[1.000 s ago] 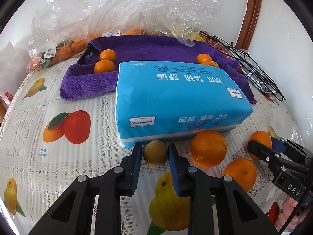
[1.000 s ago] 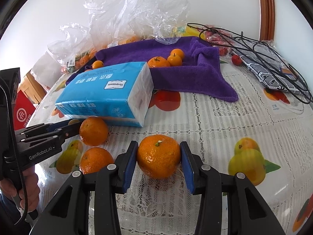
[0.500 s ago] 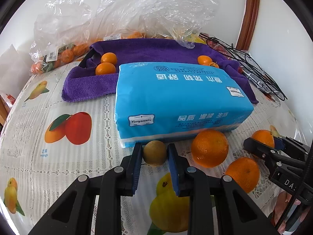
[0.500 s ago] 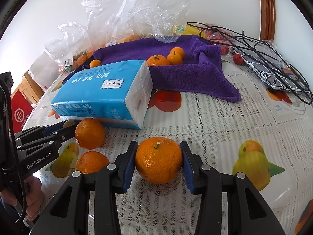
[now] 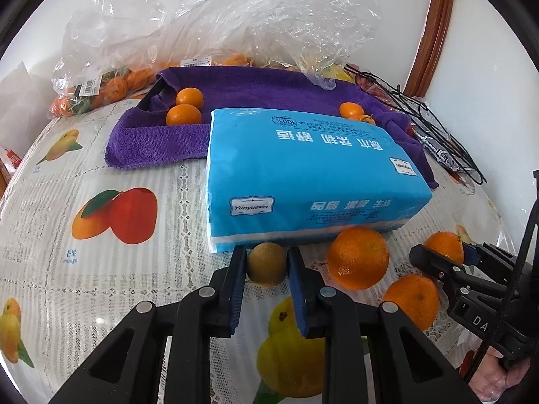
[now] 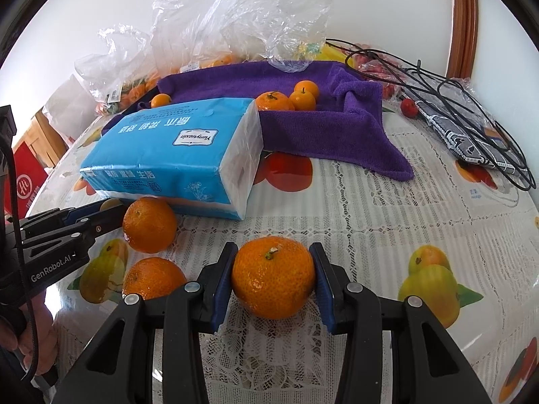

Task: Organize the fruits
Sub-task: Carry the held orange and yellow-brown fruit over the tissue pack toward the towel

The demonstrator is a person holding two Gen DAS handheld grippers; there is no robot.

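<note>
My left gripper [image 5: 266,266] is shut on a small brownish-green fruit [image 5: 266,264], held just in front of the blue tissue pack [image 5: 303,175]. My right gripper [image 6: 273,277] is shut on a large orange [image 6: 273,277], which also shows between its fingers in the left wrist view [image 5: 444,247]. Two loose oranges [image 5: 358,257] [image 5: 412,299] lie on the tablecloth between the grippers. A purple towel [image 5: 256,91] at the back holds small oranges on its left [image 5: 185,106] and right [image 6: 289,97].
Clear plastic bags [image 5: 235,17] with more fruit stand behind the towel. Black cables and a patterned pouch [image 6: 471,128] lie at the right. A small red fruit [image 6: 409,107] sits beside them. The fruit-print tablecloth [image 5: 111,215] covers the table.
Both grippers keep their fruits and have risen slightly and drawn back; the tissue pack and loose oranges have not moved.
</note>
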